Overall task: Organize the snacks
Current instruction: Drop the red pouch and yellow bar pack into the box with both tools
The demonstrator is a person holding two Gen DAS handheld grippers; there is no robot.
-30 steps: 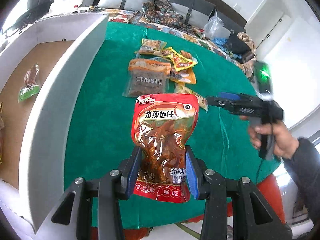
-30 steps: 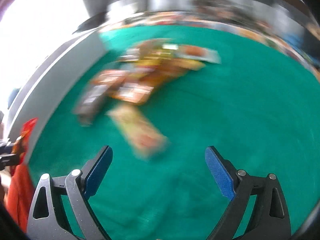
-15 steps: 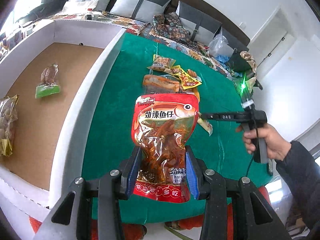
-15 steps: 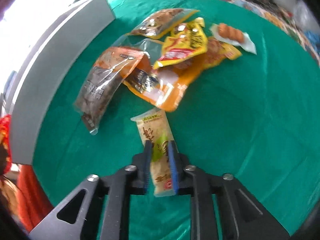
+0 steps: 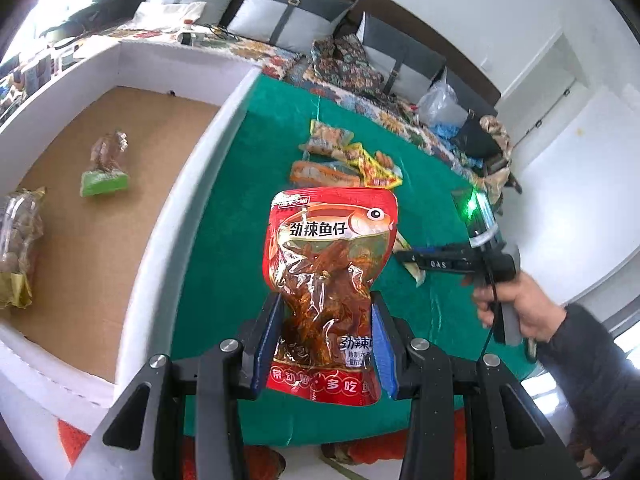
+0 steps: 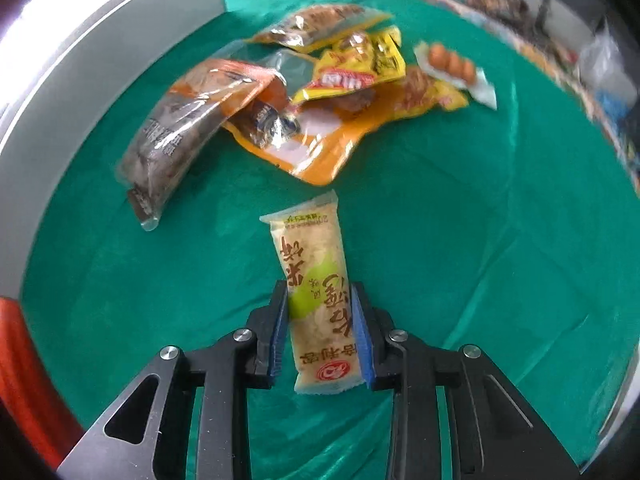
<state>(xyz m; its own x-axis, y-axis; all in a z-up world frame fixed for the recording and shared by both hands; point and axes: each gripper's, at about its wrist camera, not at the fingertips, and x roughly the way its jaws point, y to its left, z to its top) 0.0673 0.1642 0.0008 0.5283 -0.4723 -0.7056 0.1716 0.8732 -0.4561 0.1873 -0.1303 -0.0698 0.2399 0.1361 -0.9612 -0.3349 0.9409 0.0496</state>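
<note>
Two packets already lie in the white box (image 5: 168,216) on my left, and I have two more in hand: my left tongs (image 5: 324,344) are clamped on the red fish snack pouch (image 5: 332,264), held above the green bench (image 5: 224,264), and my right tongs (image 6: 320,332) have just been closing around the pale rice cracker packet (image 6: 316,280). Roughly five packets remain in the heap (image 6: 320,100), though overlap blurs the count, and the box wall stands between them and the box floor.
</note>
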